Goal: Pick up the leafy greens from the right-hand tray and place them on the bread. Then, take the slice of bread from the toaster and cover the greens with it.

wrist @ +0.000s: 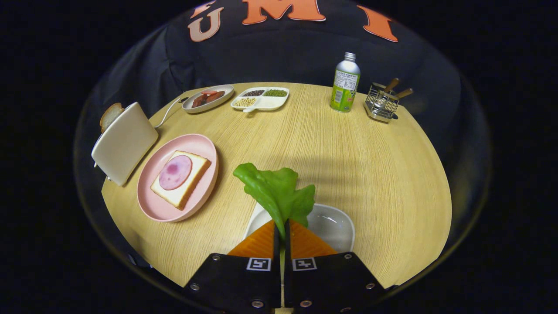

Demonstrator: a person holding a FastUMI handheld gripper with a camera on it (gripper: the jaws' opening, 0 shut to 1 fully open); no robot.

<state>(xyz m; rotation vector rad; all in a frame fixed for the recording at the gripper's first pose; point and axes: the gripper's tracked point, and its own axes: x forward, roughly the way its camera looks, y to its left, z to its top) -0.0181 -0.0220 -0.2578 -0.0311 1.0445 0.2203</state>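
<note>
We see the gripper [281,231] clenched on the lettuce leaf [277,192] above the white tray [335,224] — pink plate [150,205] with ham-topped bread [192,183] left of it, toaster [124,144] beyond.

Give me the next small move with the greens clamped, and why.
Probably carry them toward the pink plate. The gripper is shut on the leafy greens, which stick up just ahead of the fingertips over the white tray. The bread with its ham slice lies uncovered on that plate, beside the toaster, so the greens likely go there next.
</note>
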